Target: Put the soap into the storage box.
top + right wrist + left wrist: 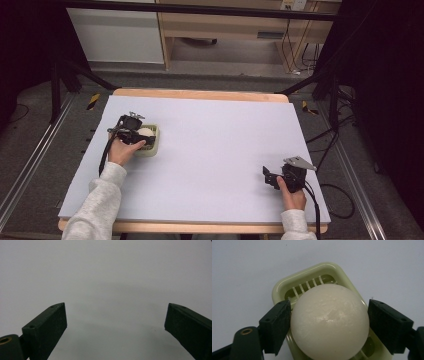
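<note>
A white egg (329,322) rests on the slotted cradle of a pale green egg slicer (287,287). My left gripper (329,326) is shut on the egg, one black pad against each side. From the high view, the slicer (153,148) sits at the table's left, with the egg (145,133) and the left gripper (136,134) over it. My right gripper (270,178) hovers low near the front right corner. Its jaws (115,330) stand wide open over bare table with nothing between them.
The pale lavender table top (210,145) has a wooden rim. Black frame bars and cables stand along the right side (330,100), and a wooden desk (225,25) is beyond the far edge.
</note>
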Motion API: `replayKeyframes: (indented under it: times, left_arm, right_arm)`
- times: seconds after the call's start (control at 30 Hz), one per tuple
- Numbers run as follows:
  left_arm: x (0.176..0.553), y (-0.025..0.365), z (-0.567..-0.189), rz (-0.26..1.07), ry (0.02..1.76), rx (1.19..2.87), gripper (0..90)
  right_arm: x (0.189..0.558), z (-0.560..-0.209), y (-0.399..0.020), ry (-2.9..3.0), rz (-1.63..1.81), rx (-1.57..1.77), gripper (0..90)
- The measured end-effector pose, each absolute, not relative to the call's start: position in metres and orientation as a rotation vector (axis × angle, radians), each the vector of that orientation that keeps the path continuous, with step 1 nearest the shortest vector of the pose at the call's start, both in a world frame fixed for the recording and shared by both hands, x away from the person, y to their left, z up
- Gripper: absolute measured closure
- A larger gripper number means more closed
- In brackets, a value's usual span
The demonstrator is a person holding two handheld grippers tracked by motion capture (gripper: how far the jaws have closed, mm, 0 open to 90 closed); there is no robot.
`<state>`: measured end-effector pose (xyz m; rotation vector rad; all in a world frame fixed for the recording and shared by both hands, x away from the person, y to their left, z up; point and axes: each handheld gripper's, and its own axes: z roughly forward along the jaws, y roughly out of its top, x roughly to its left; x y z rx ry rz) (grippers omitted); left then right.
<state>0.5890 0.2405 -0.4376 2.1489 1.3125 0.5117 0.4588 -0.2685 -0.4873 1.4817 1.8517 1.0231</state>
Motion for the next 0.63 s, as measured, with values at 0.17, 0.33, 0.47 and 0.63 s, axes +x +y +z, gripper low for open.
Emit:
replayKeyframes:
  times: [0.17,0.33,0.47,0.63]
  left_arm:
    - [0.573,0.243,-0.426,0.532,1.260,2.115,13.4]
    - [0.557,0.247,-0.422,0.529,1.233,2.082,11.6]
    - [0.539,0.252,-0.424,0.535,1.212,2.045,11.3]
    - [0.519,0.260,-0.430,0.538,1.206,2.015,11.8]
  right_arm:
    - [0.459,-0.487,-0.268,1.850,1.023,1.483,4.5]
    - [0.459,-0.487,-0.268,1.849,1.021,1.484,4.6]
    - [0.459,-0.487,-0.268,1.850,1.023,1.483,4.5]
    - [0.459,-0.487,-0.269,1.851,1.024,1.481,4.5]
